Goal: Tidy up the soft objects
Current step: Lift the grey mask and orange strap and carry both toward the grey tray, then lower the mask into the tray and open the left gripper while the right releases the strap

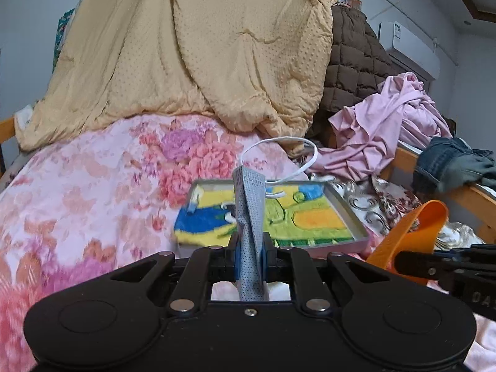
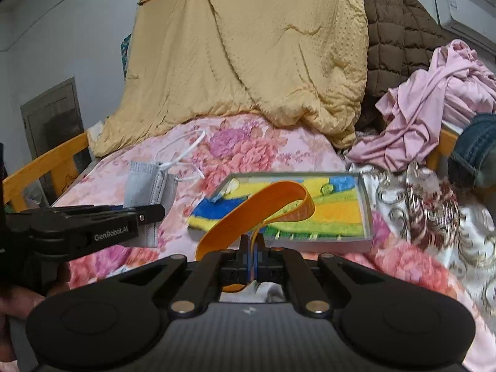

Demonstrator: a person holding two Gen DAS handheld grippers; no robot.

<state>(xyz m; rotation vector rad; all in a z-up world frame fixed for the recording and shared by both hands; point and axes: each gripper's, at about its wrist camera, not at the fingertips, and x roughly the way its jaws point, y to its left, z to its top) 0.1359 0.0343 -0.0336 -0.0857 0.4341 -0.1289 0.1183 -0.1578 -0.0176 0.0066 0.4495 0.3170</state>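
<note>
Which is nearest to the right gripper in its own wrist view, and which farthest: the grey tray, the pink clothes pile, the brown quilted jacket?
From the right gripper:
1. Grey tray, just ahead on the bed.
2. Pink clothes pile, farther back, right.
3. Brown quilted jacket, behind that, upper right.

I'm seeing the bed carrying 1 tray, a yellow quilt and pink clothes.
</note>
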